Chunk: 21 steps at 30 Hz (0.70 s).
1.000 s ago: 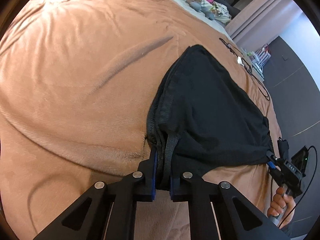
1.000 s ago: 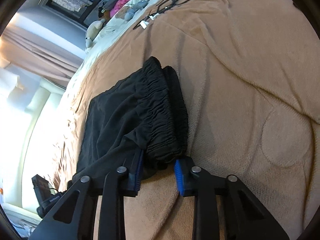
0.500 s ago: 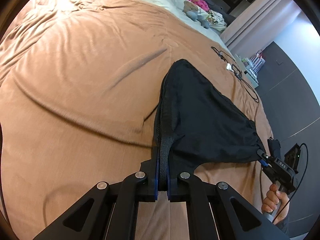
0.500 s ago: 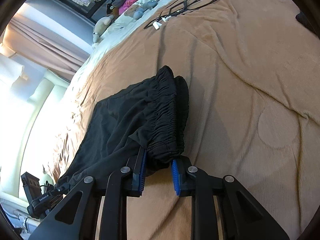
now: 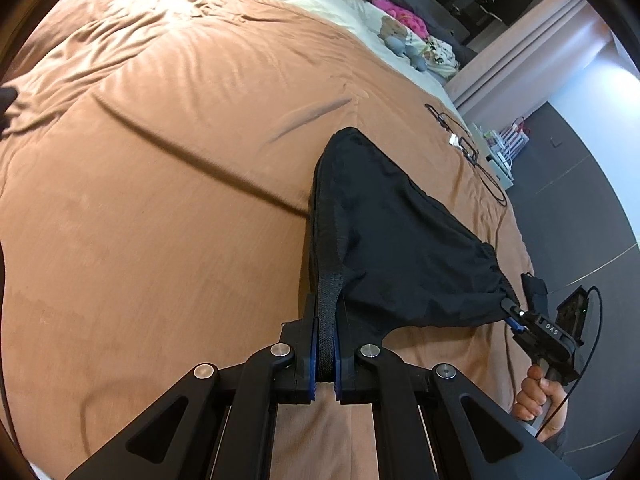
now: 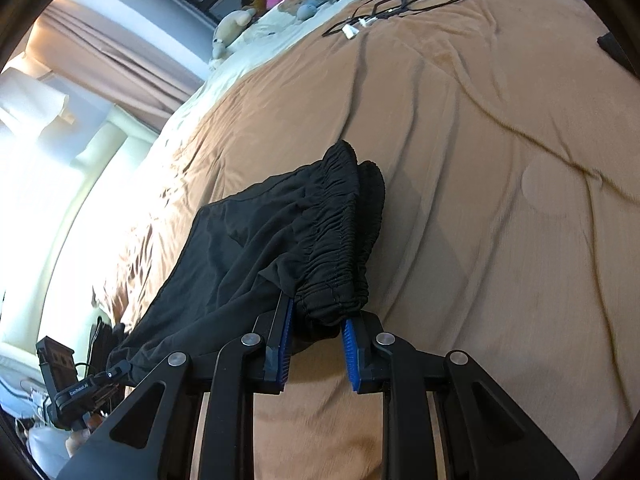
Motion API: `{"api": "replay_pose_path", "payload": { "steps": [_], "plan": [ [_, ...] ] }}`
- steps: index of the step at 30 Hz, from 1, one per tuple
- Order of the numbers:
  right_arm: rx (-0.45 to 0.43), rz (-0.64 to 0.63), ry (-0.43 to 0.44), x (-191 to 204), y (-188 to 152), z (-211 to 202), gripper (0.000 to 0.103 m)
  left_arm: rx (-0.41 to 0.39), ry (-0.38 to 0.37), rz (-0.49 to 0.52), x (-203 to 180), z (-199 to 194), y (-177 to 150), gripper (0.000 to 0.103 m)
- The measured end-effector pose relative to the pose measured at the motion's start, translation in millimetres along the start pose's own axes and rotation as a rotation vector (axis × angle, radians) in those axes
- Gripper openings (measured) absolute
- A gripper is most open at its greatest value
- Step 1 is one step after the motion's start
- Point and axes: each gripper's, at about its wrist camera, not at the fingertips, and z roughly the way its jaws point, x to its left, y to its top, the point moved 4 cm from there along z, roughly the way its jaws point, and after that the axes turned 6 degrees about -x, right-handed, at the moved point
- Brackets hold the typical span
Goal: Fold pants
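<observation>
On right gripper (image 5: 514, 314), "DAS", pants (image 5: 400, 248) clamped

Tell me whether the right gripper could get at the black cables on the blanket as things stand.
Probably not: the right gripper is shut on the pants waistband, and the cables lie far up the blanket.

The left claw (image 5: 325, 354) has tightened on the pants (image 5: 400, 240) hem, and both claws have lifted. The pants now hang stretched, mostly raised off the bed (image 5: 160, 200).
</observation>
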Motion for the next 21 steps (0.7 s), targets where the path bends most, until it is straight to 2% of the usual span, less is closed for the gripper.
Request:
{"api": "replay_pose_path", "payload": {
  "steps": [9, 21],
  "plan": [
    [0.019, -0.038, 0.022, 8.8, -13.0, -15.2, 0.019, -0.01, -0.012, -0.041, 10.3, -37.9, -35.9, 0.006],
    [0.041, -0.112, 0.037, 22.0, -38.0, -24.6, 0.019, -0.019, -0.016, -0.092, 24.2, -66.3, -84.1, 0.006]
  ]
}}
